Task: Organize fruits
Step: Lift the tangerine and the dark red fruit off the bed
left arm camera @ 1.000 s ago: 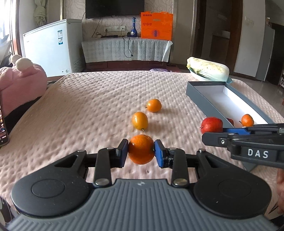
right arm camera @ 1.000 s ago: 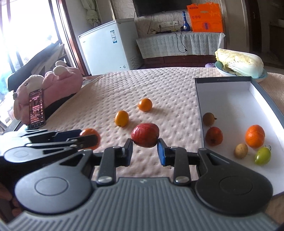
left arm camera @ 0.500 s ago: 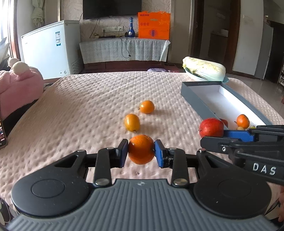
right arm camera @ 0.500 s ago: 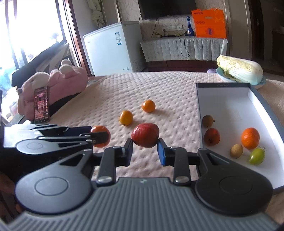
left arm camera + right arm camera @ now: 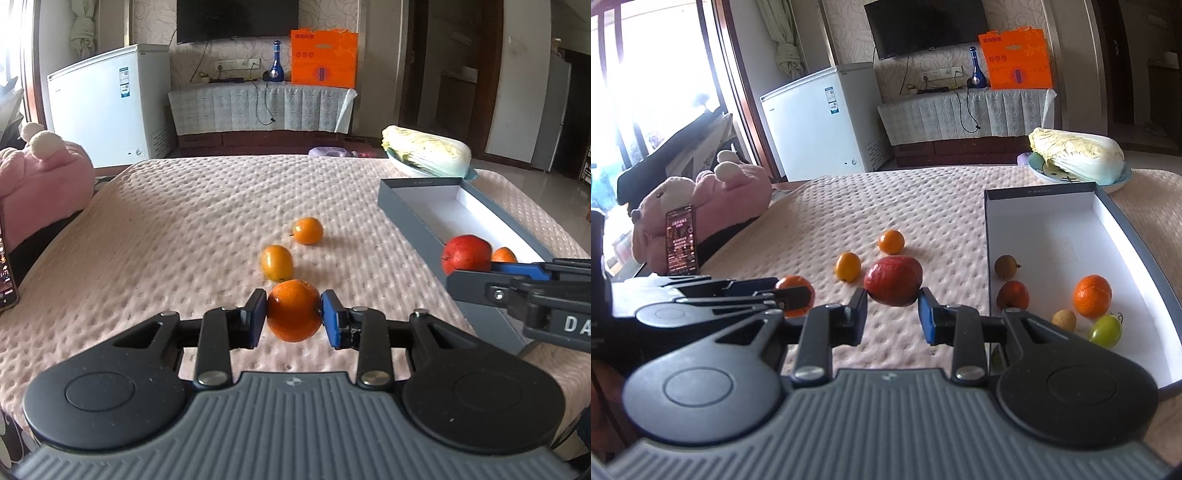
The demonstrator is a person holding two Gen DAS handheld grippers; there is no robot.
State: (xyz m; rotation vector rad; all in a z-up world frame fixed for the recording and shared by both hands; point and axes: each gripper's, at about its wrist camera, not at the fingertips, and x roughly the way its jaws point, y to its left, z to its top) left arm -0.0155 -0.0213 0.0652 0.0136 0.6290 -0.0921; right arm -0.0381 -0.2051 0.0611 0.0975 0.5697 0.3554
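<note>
My left gripper [image 5: 294, 314] is shut on an orange mandarin [image 5: 294, 309] and holds it above the pink quilted table. My right gripper [image 5: 893, 312] is shut on a red apple [image 5: 893, 280], also lifted; the apple shows at the right of the left wrist view [image 5: 466, 254]. Two small orange fruits [image 5: 308, 230] [image 5: 277, 262] lie on the cloth ahead. A grey box with a white inside [image 5: 1045, 221] stands at the right and holds several fruits, among them an orange [image 5: 1092, 290] and a green one [image 5: 1105, 330].
A Chinese cabbage on a plate [image 5: 1078, 155] sits behind the box. A pink plush toy [image 5: 701, 195] and an upright phone [image 5: 681, 240] are at the left edge. A white freezer [image 5: 107, 103] and a covered cabinet stand beyond the table.
Both grippers have risen a little with their fruits. The right gripper with the apple has shifted slightly right, toward the box.
</note>
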